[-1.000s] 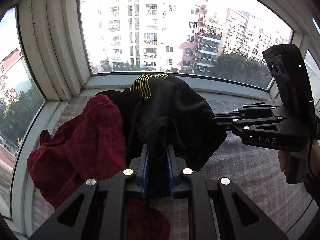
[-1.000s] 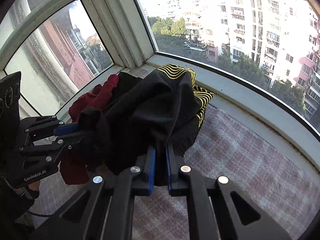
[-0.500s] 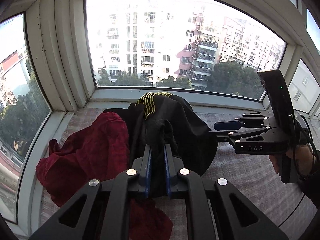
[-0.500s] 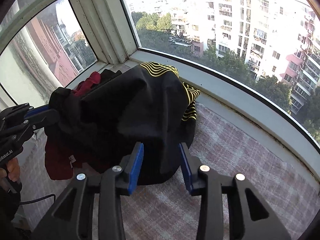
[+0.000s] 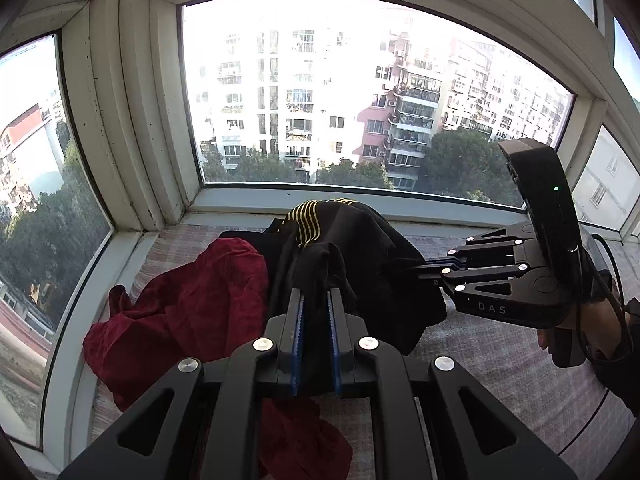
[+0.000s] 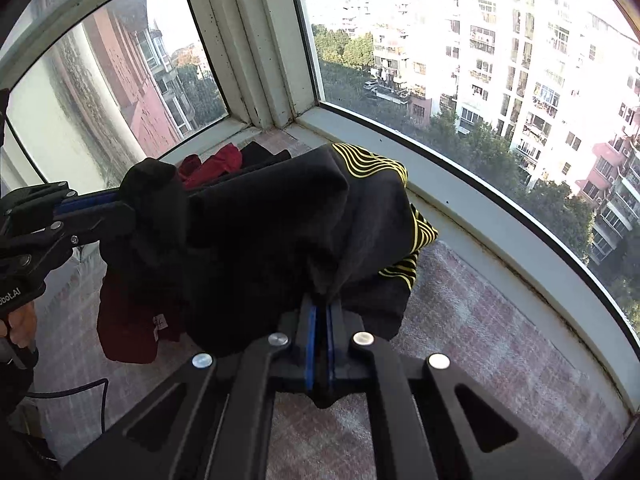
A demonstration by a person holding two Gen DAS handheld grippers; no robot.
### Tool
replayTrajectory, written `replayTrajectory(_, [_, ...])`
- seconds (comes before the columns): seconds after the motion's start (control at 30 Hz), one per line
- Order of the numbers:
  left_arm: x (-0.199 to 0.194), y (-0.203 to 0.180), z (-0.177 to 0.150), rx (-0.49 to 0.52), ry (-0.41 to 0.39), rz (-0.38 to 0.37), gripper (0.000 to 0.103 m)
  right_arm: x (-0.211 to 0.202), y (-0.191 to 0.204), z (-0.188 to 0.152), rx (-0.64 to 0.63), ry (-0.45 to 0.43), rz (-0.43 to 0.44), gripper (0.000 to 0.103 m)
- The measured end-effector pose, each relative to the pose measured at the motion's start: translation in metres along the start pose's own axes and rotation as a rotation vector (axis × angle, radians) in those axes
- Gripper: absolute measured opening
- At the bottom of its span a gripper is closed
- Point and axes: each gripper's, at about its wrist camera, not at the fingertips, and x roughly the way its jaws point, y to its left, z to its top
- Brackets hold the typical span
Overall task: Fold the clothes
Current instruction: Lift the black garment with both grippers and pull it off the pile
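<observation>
Windowsill mat [image 6: 480, 320]: both tongs [image 5: 316, 300] clamp blk garment [image 6: 260, 232].

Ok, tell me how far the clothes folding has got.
Nothing looks folded yet. In hand: the black garment with yellow stripes hangs bunched, lifted off the checked cloth, with the left gripper and the right gripper each shut on a part of it. Left to do: spread and fold it, then the crumpled red garment lying beside it.

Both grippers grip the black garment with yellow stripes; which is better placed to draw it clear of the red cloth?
Probably right. The right gripper pinches the black yellow-striped garment over bare checked mat; the left gripper holds it beside the crumpled dark red cloth.
</observation>
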Motion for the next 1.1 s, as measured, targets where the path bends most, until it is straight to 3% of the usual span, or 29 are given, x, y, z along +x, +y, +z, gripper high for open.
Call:
replayTrajectory(0.1, [-0.026,0.003,0.016,-0.011,-0.072,0.001,0.001,-0.05,0.001,0.016,0.022,-0.11,0.0,0.003])
replayTrajectory(0.17, [-0.047,0.003,0.029,-0.004,-0.124,0.001,0.001,-0.082,0.003,0.026,0.032,-0.171,-0.001,0.003])
replayTrajectory(0.27, [-0.069,-0.003,0.042,0.05,-0.145,0.017,0.001,-0.115,0.013,0.036,0.012,-0.196,-0.038,0.003])
replayTrajectory(0.5, [-0.069,-0.021,0.008,0.149,-0.011,-0.03,0.003,-0.141,0.028,-0.002,0.034,-0.173,-0.079,0.003])
replayTrajectory(0.57, [-0.064,-0.029,-0.012,0.157,0.042,-0.059,0.014,-0.144,0.028,-0.017,0.056,-0.155,-0.086,0.003])
replayTrajectory(0.6, [-0.06,-0.033,-0.023,0.153,0.069,-0.076,0.03,-0.143,0.027,-0.023,0.07,-0.145,-0.089,0.003])
replayTrajectory(0.63, [-0.056,-0.037,-0.033,0.145,0.093,-0.093,0.039,-0.142,0.026,-0.03,0.083,-0.135,-0.093,0.003])
replayTrajectory(0.73, [-0.041,-0.049,-0.059,0.133,0.155,-0.113,0.049,-0.136,0.024,-0.048,0.116,-0.104,-0.098,0.003])
replayTrajectory(0.9, [-0.009,-0.058,-0.064,0.096,0.22,-0.104,0.061,-0.129,0.021,-0.059,0.13,-0.082,-0.088,0.003])
replayTrajectory(1.0, [0.023,-0.061,-0.059,0.057,0.267,-0.102,0.061,-0.132,0.018,-0.058,0.133,-0.095,-0.085,0.003])
replayTrajectory(1.07, [0.047,-0.061,-0.058,0.039,0.286,-0.085,0.053,-0.133,0.016,-0.056,0.133,-0.098,-0.083,0.003])
replayTrajectory(1.1, [0.058,-0.056,-0.059,-0.001,0.304,-0.114,0.019,-0.132,0.016,-0.056,0.13,-0.096,-0.088,0.003])
